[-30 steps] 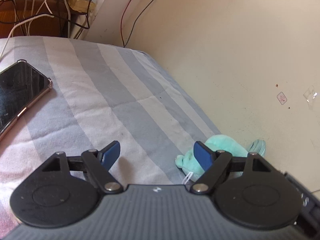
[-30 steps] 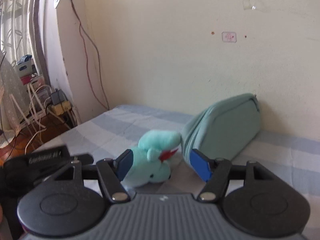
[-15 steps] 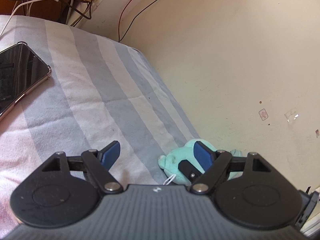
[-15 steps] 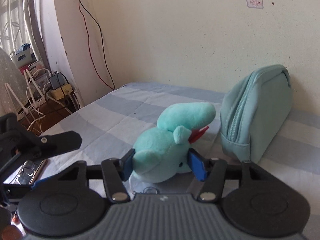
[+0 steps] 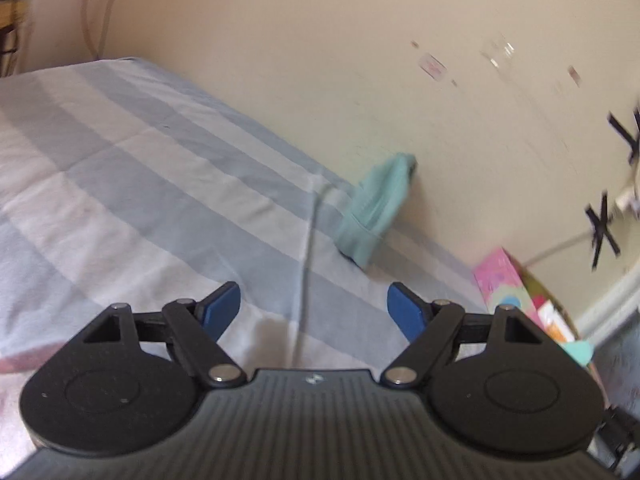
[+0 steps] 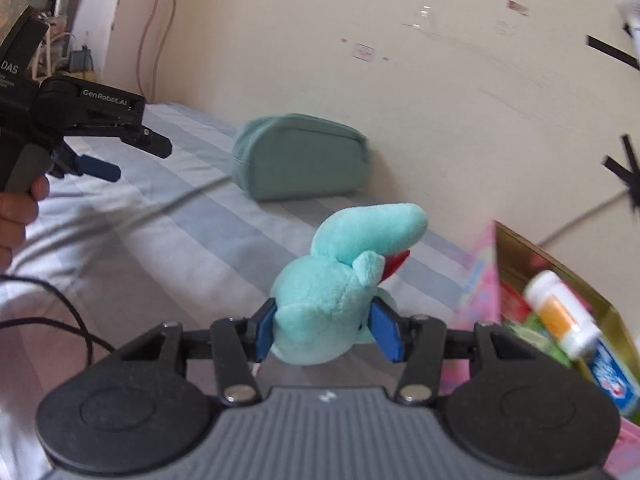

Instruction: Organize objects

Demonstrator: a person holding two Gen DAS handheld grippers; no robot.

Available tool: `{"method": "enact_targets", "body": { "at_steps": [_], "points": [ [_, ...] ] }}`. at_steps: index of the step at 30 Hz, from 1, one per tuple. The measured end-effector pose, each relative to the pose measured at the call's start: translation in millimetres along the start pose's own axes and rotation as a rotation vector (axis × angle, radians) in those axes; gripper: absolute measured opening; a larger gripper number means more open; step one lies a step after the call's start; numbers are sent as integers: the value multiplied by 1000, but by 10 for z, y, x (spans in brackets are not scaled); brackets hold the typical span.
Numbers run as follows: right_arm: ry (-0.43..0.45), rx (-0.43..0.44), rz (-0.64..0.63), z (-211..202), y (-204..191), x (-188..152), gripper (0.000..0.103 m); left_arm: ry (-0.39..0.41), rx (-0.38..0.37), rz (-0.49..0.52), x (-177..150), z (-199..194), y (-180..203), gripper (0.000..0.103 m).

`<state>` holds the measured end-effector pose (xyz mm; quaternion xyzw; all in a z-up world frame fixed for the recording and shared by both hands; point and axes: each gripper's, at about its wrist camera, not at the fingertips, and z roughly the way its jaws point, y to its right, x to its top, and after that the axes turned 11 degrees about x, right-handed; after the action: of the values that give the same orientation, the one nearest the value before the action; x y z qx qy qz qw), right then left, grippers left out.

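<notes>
My right gripper [image 6: 328,332] is shut on a teal plush toy [image 6: 340,276] with a red mouth and holds it above the striped bed, left of a pink cardboard box [image 6: 480,268]. The box also shows in the left wrist view [image 5: 504,280]. My left gripper [image 5: 314,310] is open and empty over the bed; it also shows in the right wrist view [image 6: 100,152] at the far left. A teal zip pouch [image 6: 300,156] stands against the wall and shows in the left wrist view [image 5: 376,204] too.
The box holds a white bottle [image 6: 560,312] and several packets. A black cable [image 6: 60,320] lies on the striped bedsheet [image 5: 140,184]. A cream wall [image 5: 400,60] runs along the bed's far side. Wires and plugs [image 6: 76,60] sit in the far left corner.
My right gripper closed on the plush toy, lifted it and carried it right toward the box. My left gripper swung right; the phone has left its view and the pouch and box have come in.
</notes>
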<state>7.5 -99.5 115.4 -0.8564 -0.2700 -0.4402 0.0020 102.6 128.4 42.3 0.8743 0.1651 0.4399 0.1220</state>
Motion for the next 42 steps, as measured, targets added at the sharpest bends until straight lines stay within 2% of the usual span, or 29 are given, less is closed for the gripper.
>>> {"method": "enact_targets", "body": {
  "at_steps": [4,8,11,15,18,21,23,28,32,37,42],
  "points": [
    [-50,-103,-18,-370,210,-377,49,-9,-22,208,-195,16,336,82],
    [-91,-148,-60,-600,230,-664,45,-30,-40,312,-351,60,555,82],
    [-63,-110,-39,-653,213,-751,46,-77,-96,347,-457,50,768,82],
    [29,1,19,-675,217,-769,60,-107,-177,418,-626,-51,1092,82],
    [101,118,81,-693,259,-754,61,-113,-229,485,-733,-145,1299,82],
    [130,275,213,-554,364,-729,58,-121,-247,499,-762,-160,1420,82],
    [139,313,266,-502,408,-728,56,-119,-235,498,-751,-167,1452,82],
    [229,332,410,-624,741,-879,56,-141,-238,480,-700,-150,1462,82],
    [212,298,527,-560,967,-1015,57,-198,-284,460,-713,-64,1553,82],
    [220,343,618,-461,1056,-1047,57,-199,-305,480,-764,2,1693,84],
    [226,423,852,-188,1322,-1103,54,-197,-342,491,-812,63,1781,84]
  ]
}}
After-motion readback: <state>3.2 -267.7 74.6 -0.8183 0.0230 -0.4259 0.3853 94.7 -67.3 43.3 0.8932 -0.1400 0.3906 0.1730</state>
